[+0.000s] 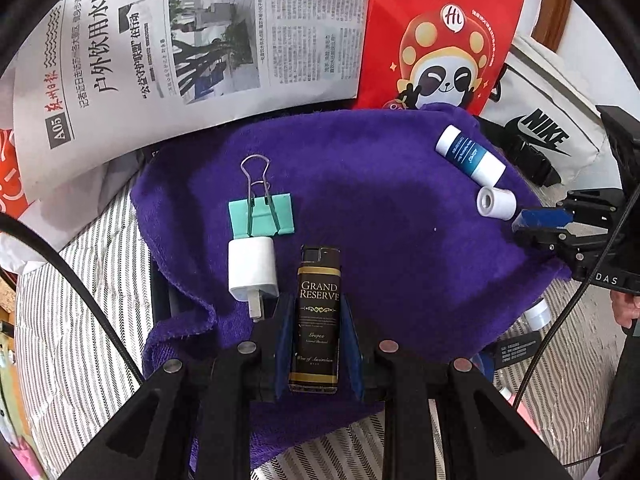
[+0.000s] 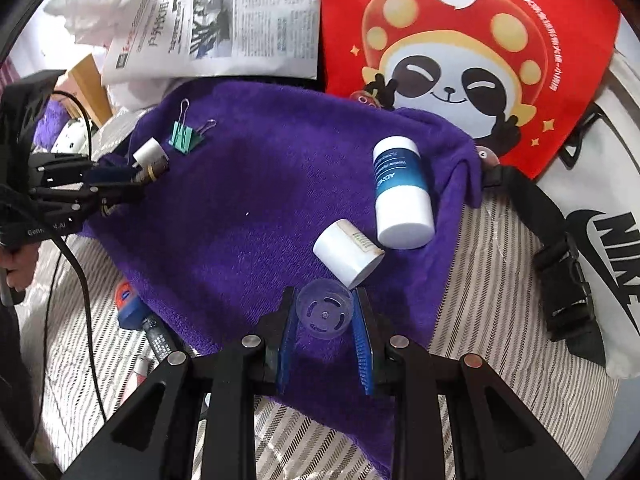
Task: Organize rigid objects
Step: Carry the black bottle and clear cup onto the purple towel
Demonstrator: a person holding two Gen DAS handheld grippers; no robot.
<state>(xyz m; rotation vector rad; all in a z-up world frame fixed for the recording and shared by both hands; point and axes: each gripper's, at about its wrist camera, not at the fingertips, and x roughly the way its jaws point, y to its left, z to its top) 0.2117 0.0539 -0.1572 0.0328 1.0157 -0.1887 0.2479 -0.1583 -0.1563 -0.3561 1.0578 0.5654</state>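
Note:
My left gripper (image 1: 318, 304) is shut on a black and gold "Grand Reserve" lighter (image 1: 319, 320) low over the purple towel (image 1: 360, 208). A white charger plug (image 1: 253, 272) and a green binder clip (image 1: 262, 216) lie just left of it. My right gripper (image 2: 324, 300) is shut on a clear plastic cap (image 2: 325, 314) at the towel's near right. A small white cylinder (image 2: 348, 254) and a white and blue bottle (image 2: 402, 198) lie on their sides just beyond it. The right gripper also shows in the left wrist view (image 1: 540, 220), and the left gripper in the right wrist view (image 2: 116, 180).
A newspaper (image 1: 180, 48) and a red panda bag (image 1: 444, 40) lie behind the towel. A white Nike bag (image 2: 600, 220) with a black strap and buckle (image 2: 568, 280) lies to the right. Striped bedding (image 2: 500, 280) surrounds the towel. Small items (image 2: 132, 308) lie off its left edge.

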